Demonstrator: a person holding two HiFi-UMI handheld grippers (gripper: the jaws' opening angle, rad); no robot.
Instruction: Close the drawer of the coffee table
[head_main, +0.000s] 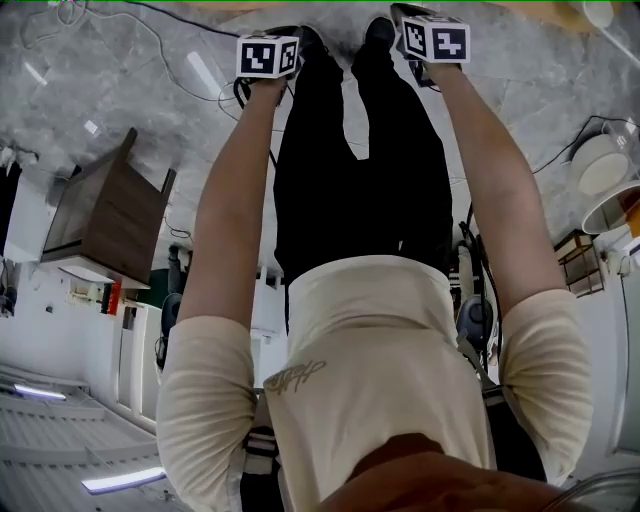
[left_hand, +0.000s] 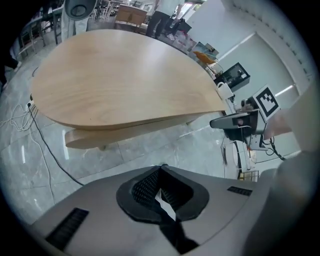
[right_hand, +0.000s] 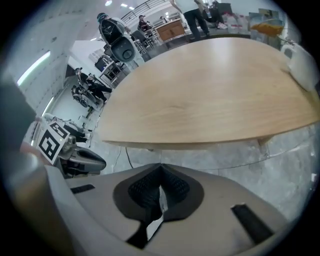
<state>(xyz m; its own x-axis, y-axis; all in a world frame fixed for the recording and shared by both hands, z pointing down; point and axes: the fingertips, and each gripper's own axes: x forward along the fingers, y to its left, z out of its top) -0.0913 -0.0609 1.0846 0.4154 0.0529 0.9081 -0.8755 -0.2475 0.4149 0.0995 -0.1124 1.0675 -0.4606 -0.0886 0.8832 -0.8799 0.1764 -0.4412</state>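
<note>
A grey marble-patterned floor (head_main: 520, 70) fills the background of the head view; on it, ahead of both grippers and touched by neither, stands the light wooden coffee table with a broad rounded top (left_hand: 120, 75), seen from a low angle in both gripper views; under the near rim of that top, in the left gripper view, a paler wooden slab (left_hand: 115, 134) juts out a little, though whether this is the drawer front cannot be told; the person's cream short-sleeved shirt (head_main: 370, 370) and black trousers (head_main: 350, 170) take up the middle of the head view, with both bare arms stretched forward side by side; a dark brown wooden cabinet (head_main: 105, 215) sits on the floor to the person's left, well apart from the arms; the left gripper (left_hand: 162, 170) has its dark ribbed pads pressed together with nothing between them; the right gripper (right_hand: 160, 167) likewise has its jaws closed on each other and holds nothing; each gripper shows beside the other in the neighbouring view, marker cube on top, at about the same height; a thin black cable (left_hand: 45, 145) trails over the floor beside the table's left end; a small white rounded object (right_hand: 302, 65) lies on the table top at its right edge.
</note>
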